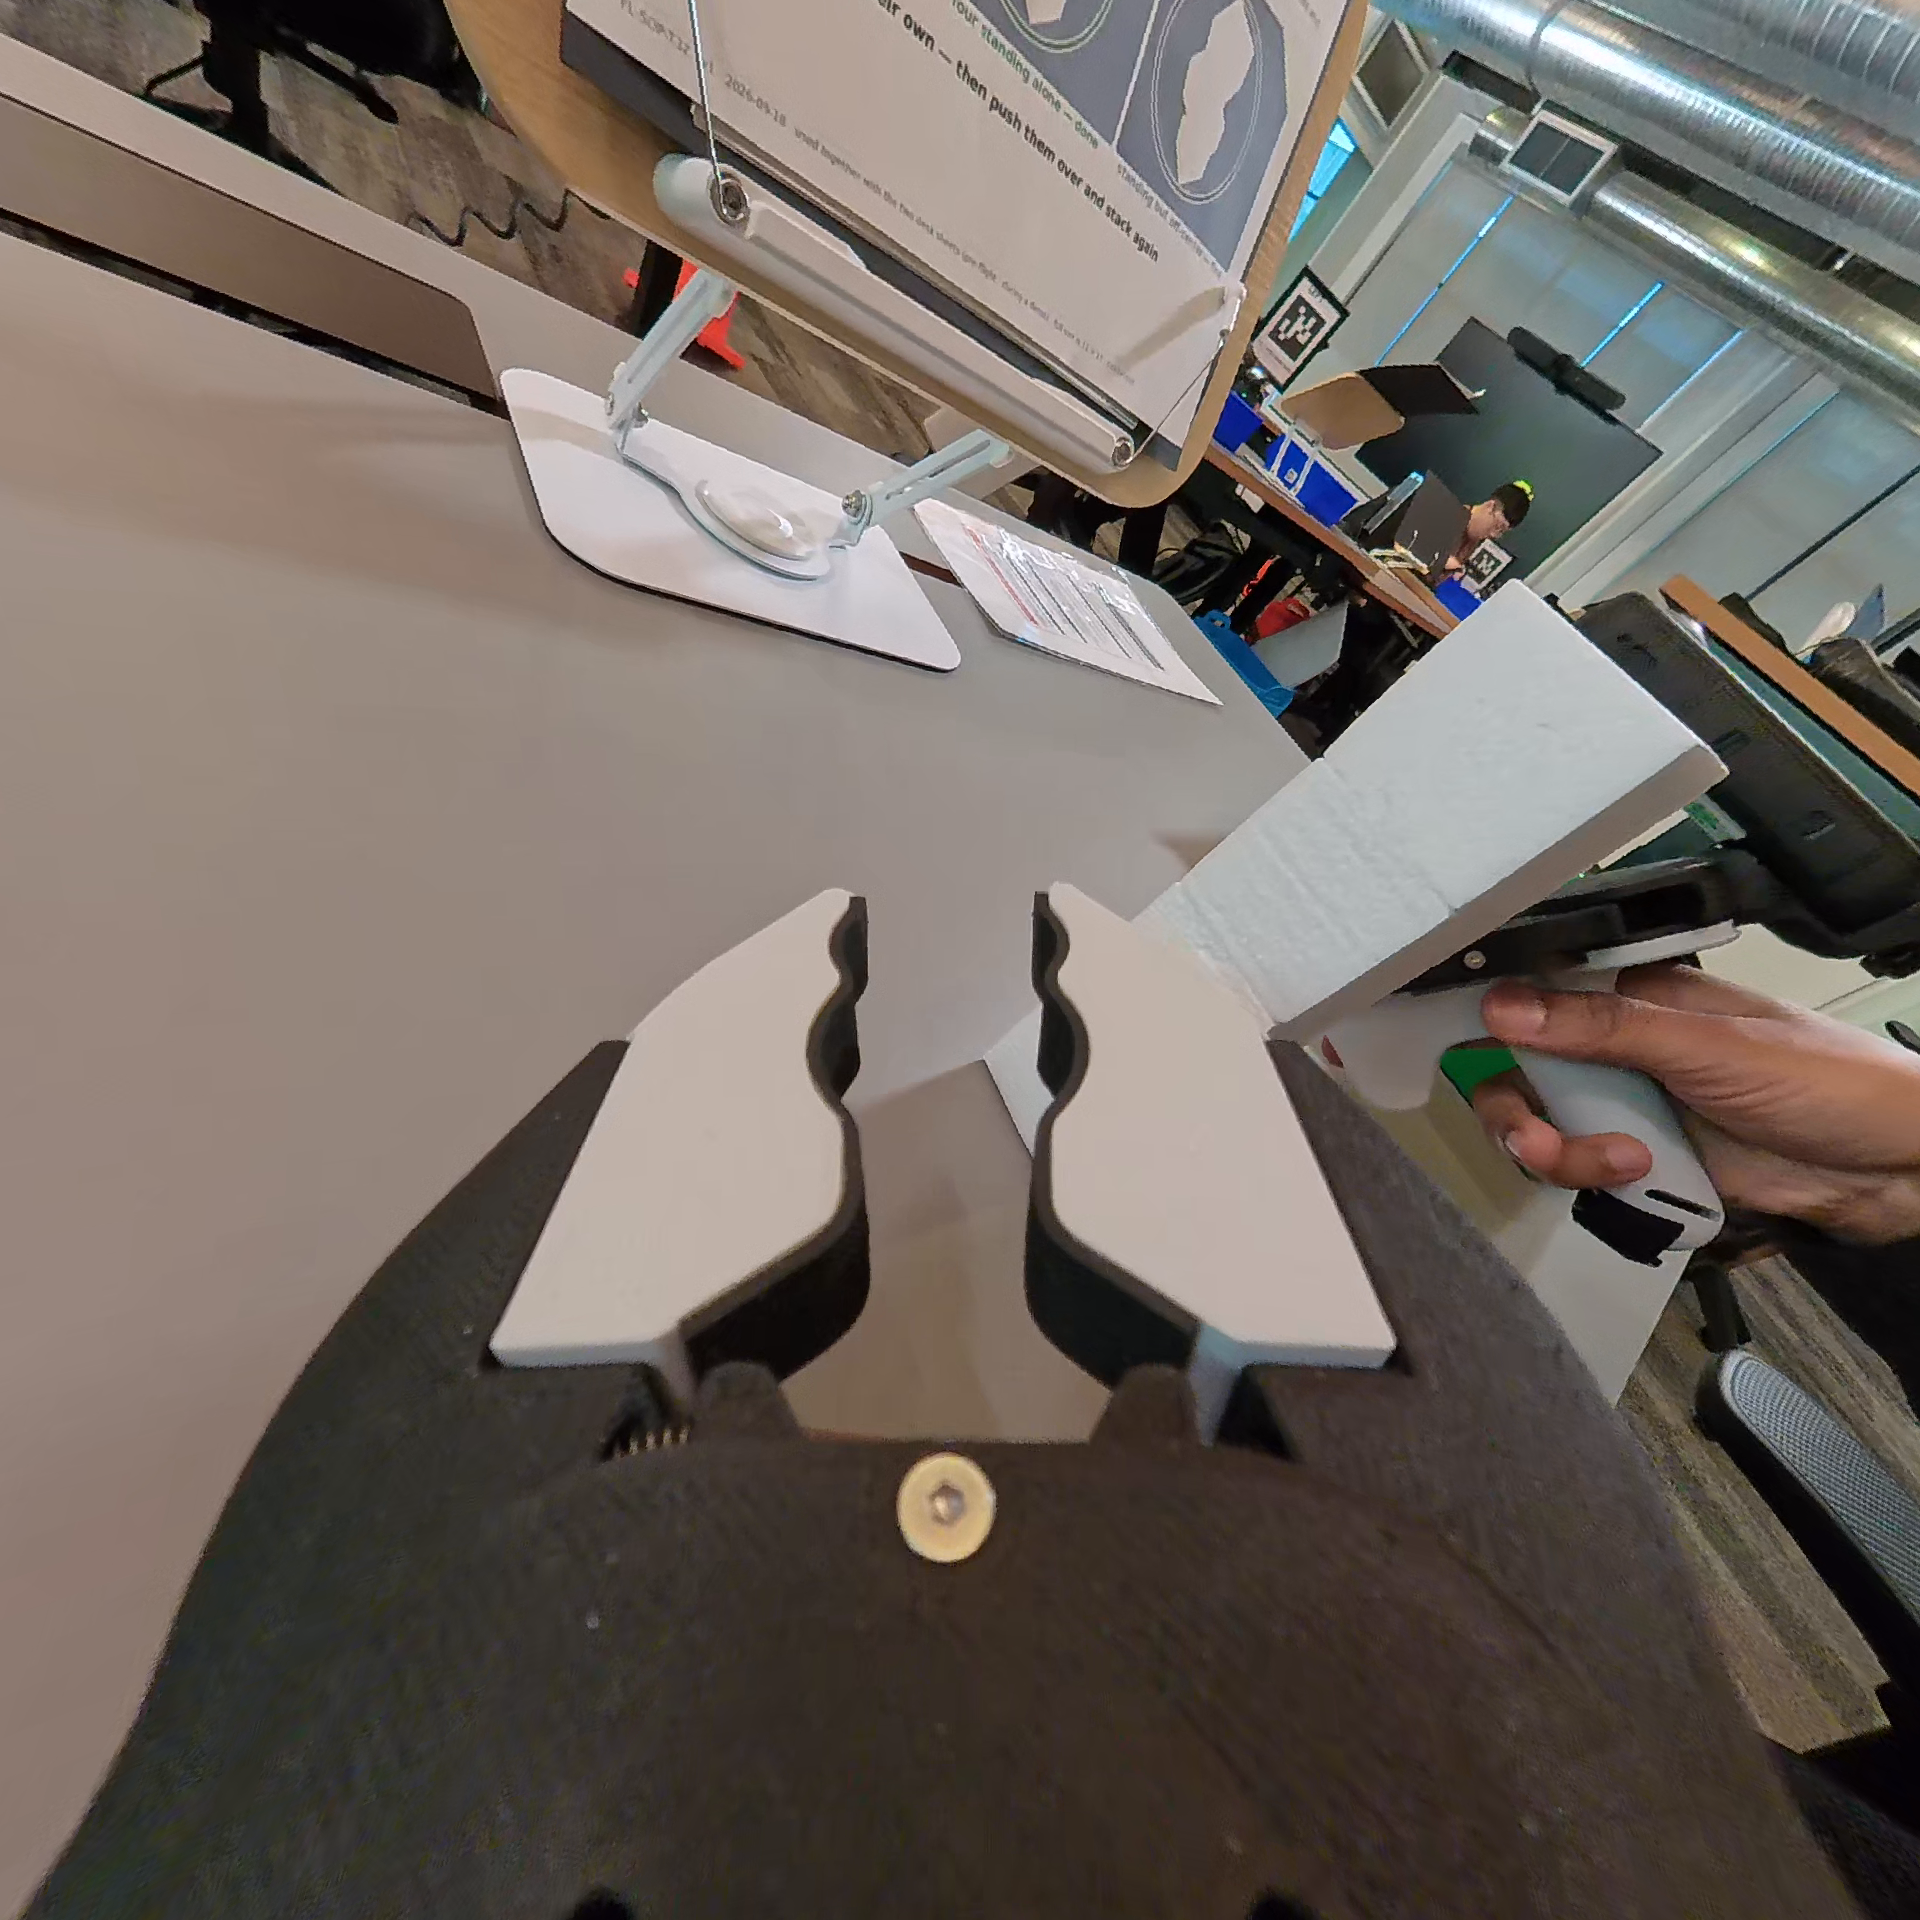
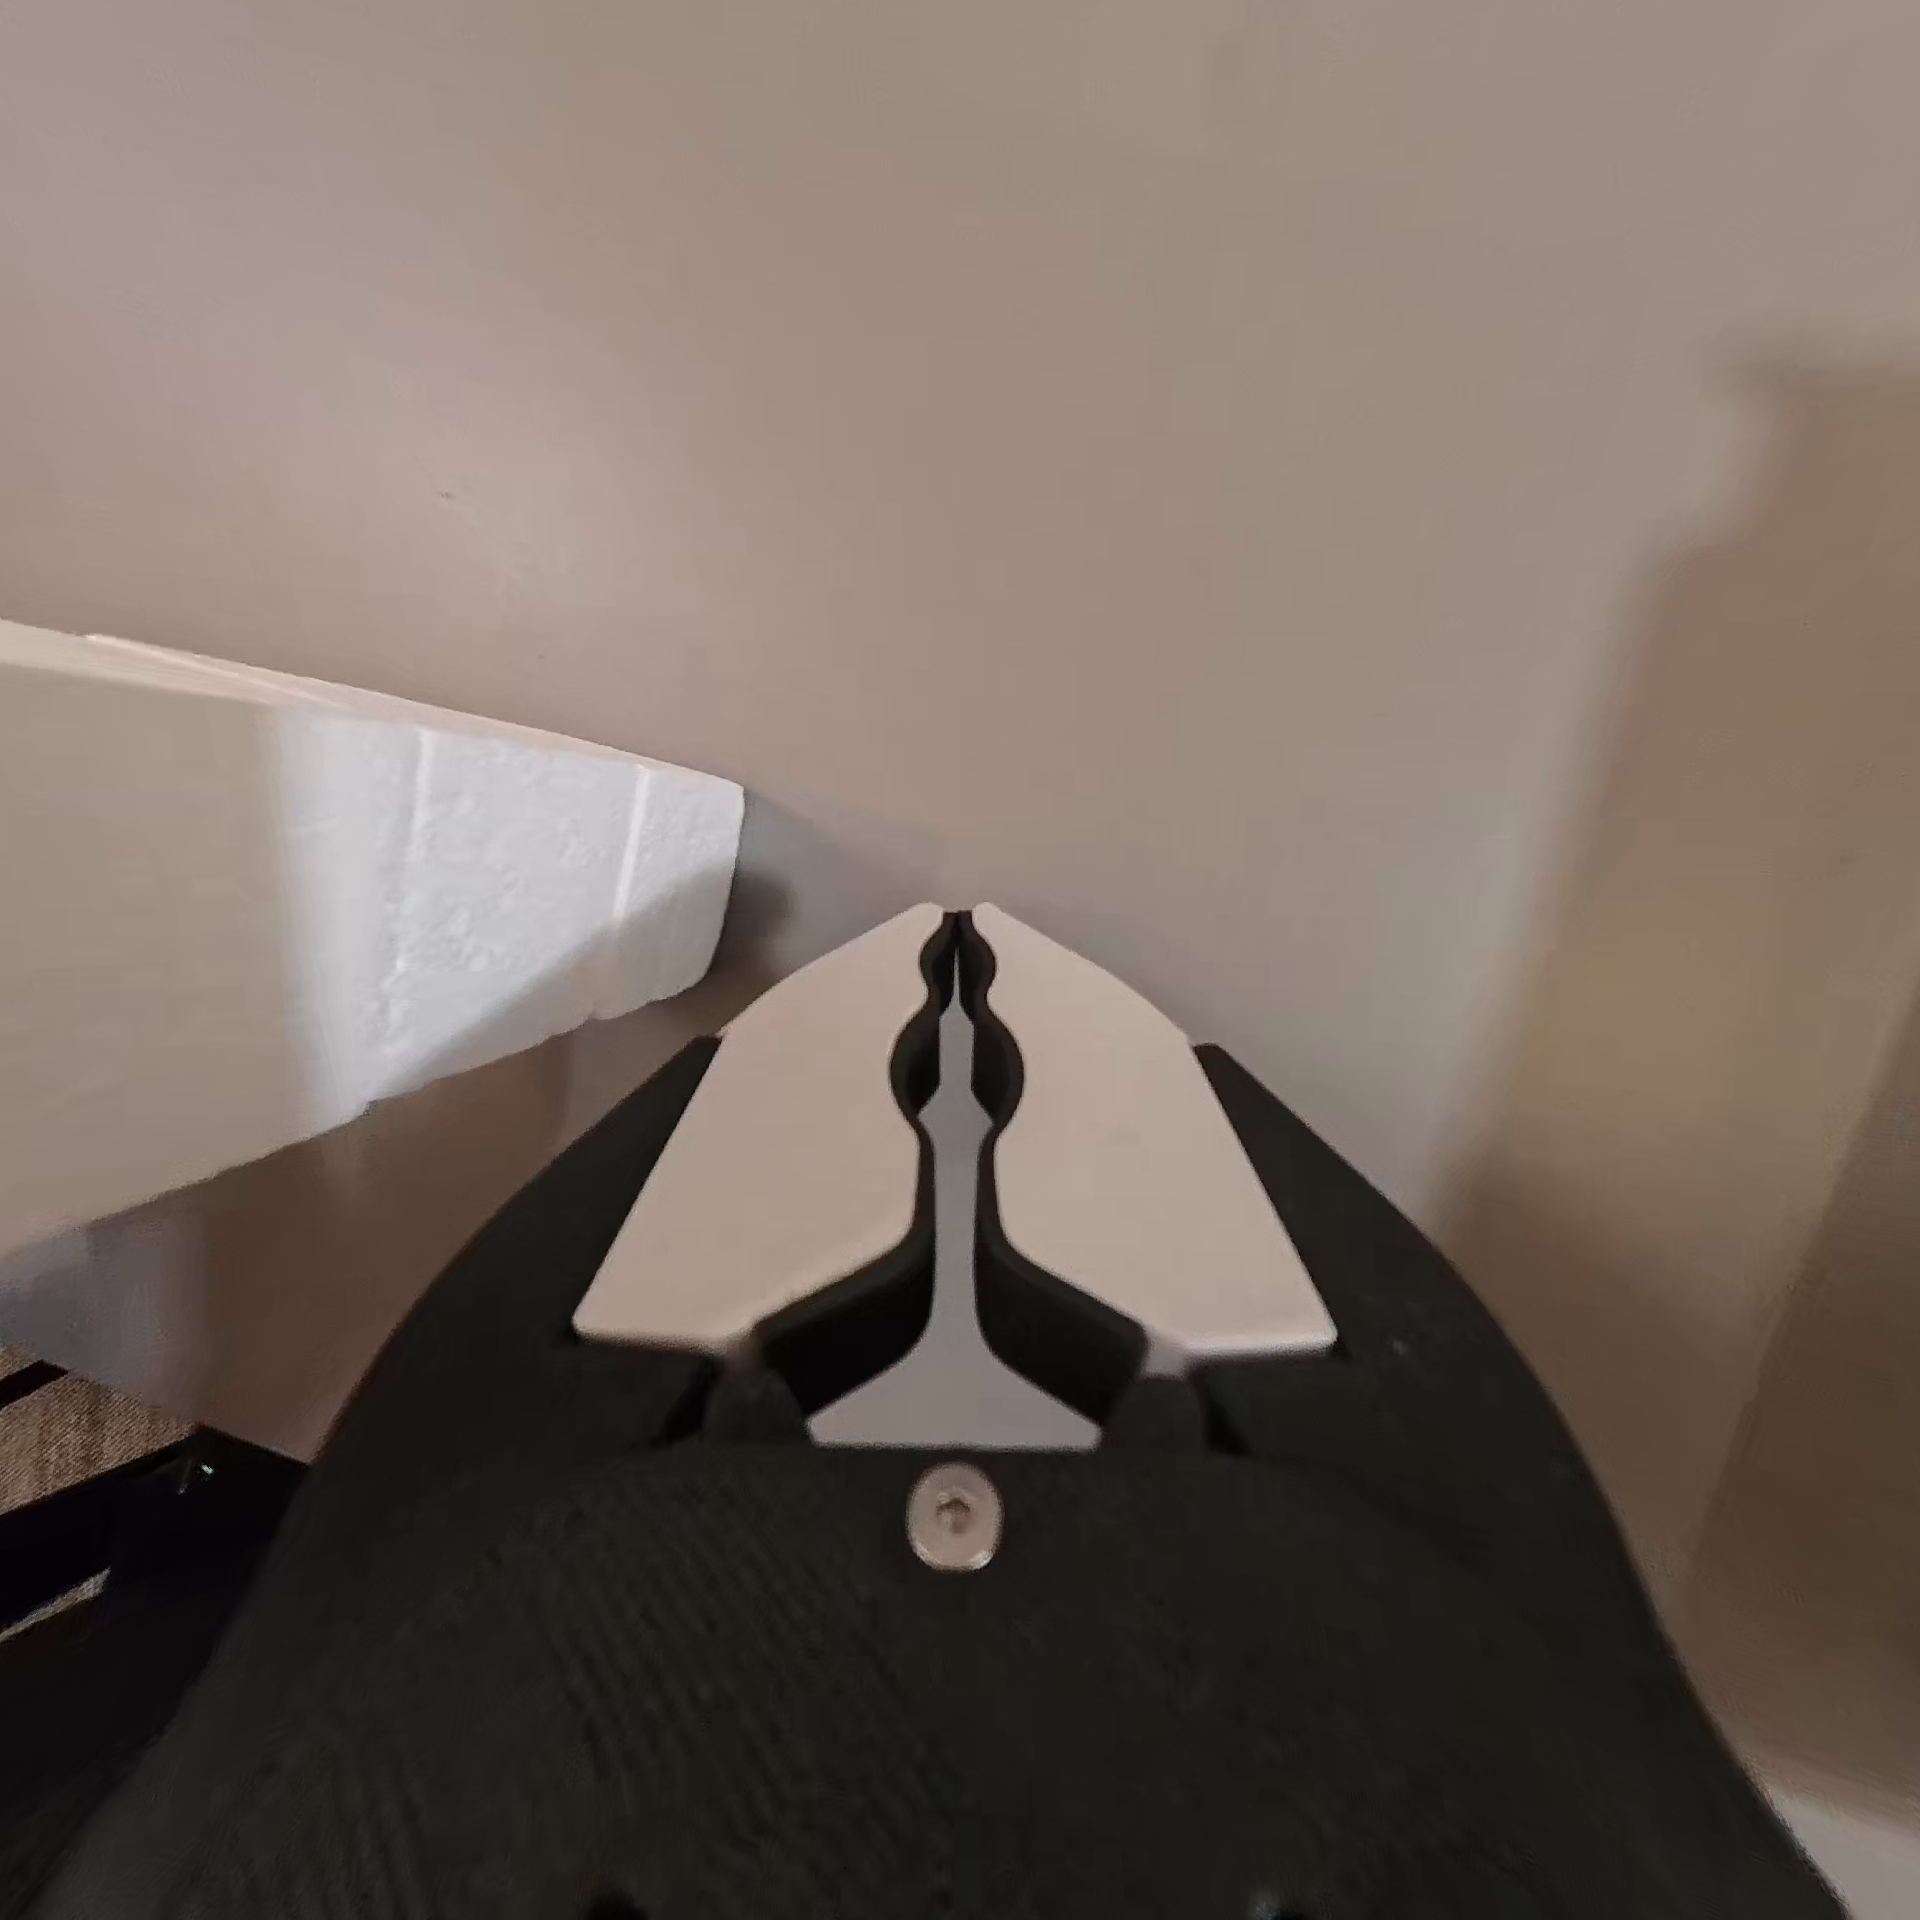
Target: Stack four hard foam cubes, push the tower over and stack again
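Grey table [image 2: 1039, 416]; foam cubes [image 2: 499, 894] left of closed fingers [image 2: 1070, 1039].

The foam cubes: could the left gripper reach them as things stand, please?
Probably yes. The left gripper is open and empty, and the foam cubes sit close on its right with nothing between. The shut right gripper is beside them, which might crowd a grasp.

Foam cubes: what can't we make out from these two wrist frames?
- Cube count: left wrist view shows the tilted foam cubes as one run, its lower end behind the left gripper.
- Right wrist view: foam cut off by the left edge.
- Right gripper: shut; contact with the foam unclear.
- Right gripper's tips in the left wrist view: behind the foam.
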The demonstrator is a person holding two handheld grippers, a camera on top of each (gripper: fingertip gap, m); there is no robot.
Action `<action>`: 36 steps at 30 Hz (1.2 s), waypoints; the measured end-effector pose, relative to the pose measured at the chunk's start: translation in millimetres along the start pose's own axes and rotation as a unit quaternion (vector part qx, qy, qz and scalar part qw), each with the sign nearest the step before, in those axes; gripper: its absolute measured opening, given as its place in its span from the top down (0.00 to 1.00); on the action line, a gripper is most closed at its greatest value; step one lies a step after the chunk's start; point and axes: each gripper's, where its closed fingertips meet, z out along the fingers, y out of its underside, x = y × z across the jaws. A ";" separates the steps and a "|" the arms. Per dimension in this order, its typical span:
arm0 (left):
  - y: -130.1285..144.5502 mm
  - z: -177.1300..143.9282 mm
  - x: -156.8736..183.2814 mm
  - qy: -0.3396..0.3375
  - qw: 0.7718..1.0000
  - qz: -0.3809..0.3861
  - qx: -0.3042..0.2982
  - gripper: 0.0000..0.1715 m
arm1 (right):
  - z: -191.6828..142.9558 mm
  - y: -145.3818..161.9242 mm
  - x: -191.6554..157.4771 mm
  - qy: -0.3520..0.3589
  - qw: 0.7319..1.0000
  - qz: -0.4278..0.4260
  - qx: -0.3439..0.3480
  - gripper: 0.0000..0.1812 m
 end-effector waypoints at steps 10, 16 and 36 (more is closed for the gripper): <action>1.8 0.6 0.0 0.000 1.000 -0.001 -0.005 0.82 | -1.3 -1.8 -7.7 -0.017 1.000 0.001 0.010 1.00; 2.2 0.7 -0.4 -0.001 1.000 -0.001 -0.006 0.82 | 0.5 -1.1 -7.2 -0.004 1.000 -0.009 0.011 1.00; 0.6 0.3 1.2 0.005 1.000 -0.002 -0.001 0.81 | -7.8 -16.5 -9.4 -0.030 0.998 -0.009 0.045 1.00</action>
